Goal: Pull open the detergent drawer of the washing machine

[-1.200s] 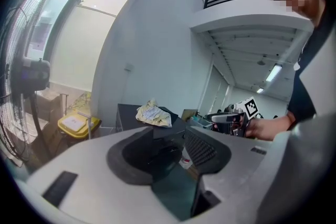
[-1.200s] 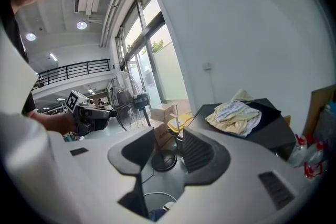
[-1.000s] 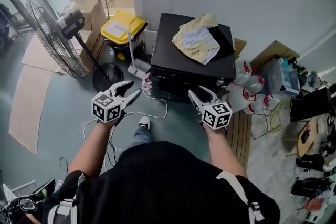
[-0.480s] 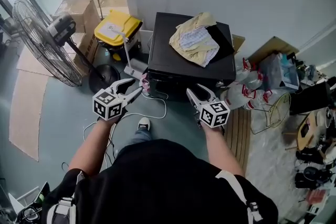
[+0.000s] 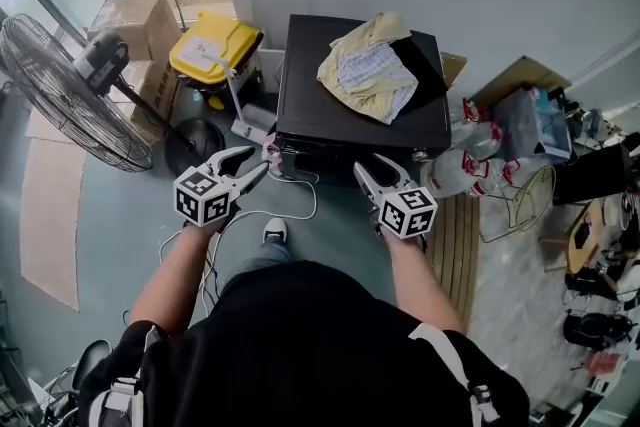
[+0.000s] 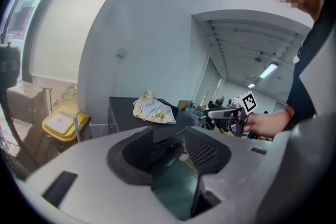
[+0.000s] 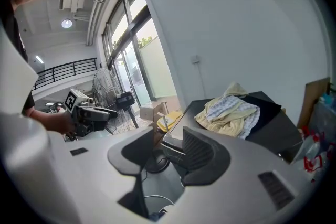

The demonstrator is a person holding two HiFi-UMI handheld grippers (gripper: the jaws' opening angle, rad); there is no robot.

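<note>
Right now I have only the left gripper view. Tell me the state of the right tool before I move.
Observer: The right tool is open, with nothing between its jaws.
Operator: Check the floor ahead.
Observer: A white cable loops on the floor in front of the washing machine, near the person's shoe.
Operator: Report how both tools stand to the machine.
Observer: In the head view the left tool and the right tool both hang short of its front, touching nothing.
</note>
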